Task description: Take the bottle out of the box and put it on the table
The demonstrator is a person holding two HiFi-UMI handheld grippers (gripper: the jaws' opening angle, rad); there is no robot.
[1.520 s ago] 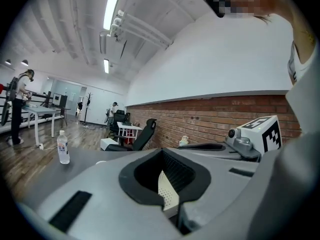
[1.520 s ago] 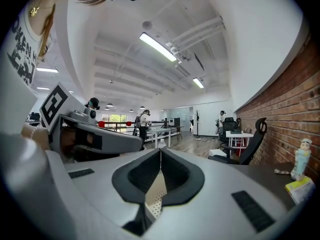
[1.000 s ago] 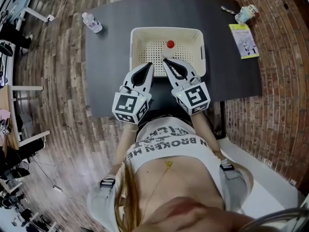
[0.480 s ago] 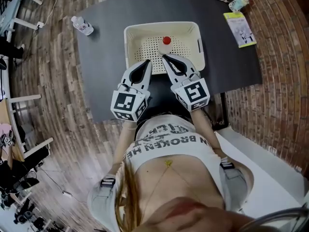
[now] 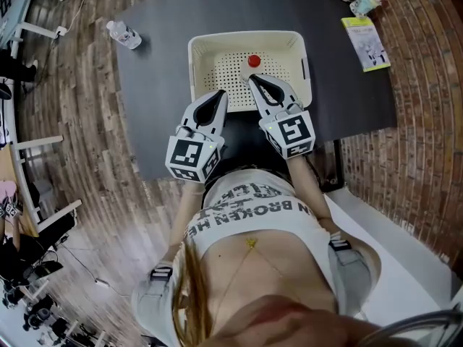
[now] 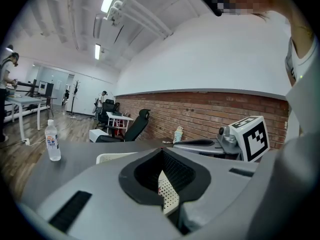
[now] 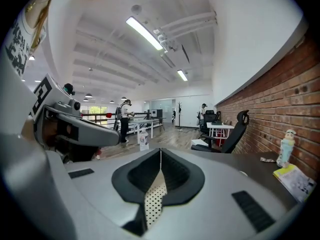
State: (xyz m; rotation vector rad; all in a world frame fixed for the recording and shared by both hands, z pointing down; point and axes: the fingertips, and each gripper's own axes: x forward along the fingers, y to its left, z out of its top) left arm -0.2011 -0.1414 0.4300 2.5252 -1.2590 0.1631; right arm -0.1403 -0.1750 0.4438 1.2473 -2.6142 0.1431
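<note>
One bottle [image 5: 254, 61] with a red cap is inside the box [image 5: 246, 38], near the far wall and about in the middle between the side walls. From above almost only the cap shows, so it seems to stand upright. The box is cream, its bottom is full of small holes, and it sits on the dark table [image 5: 159, 71] in front of the person.

The right gripper [image 5: 255, 80] reaches over the near rim into the box, and its tips are just beside the bottle, on the near side. If they touch it I cannot tell. In the right gripper view its jaws are pressed together at the tip, with nothing between them; only the dotted bottom of the box shows through the hollow of the pads.

The left gripper [image 5: 219, 96] is to the left of the right one, with its tips at the near rim of the box. Its jaws also meet at the tip and grasp nothing.

A second bottle [image 5: 124, 35], clear with a white cap, stands near the far left corner of the table, well apart from the box. A leaflet [image 5: 366, 43] and a small pale figure [image 5: 365, 1] are at the far right
</note>
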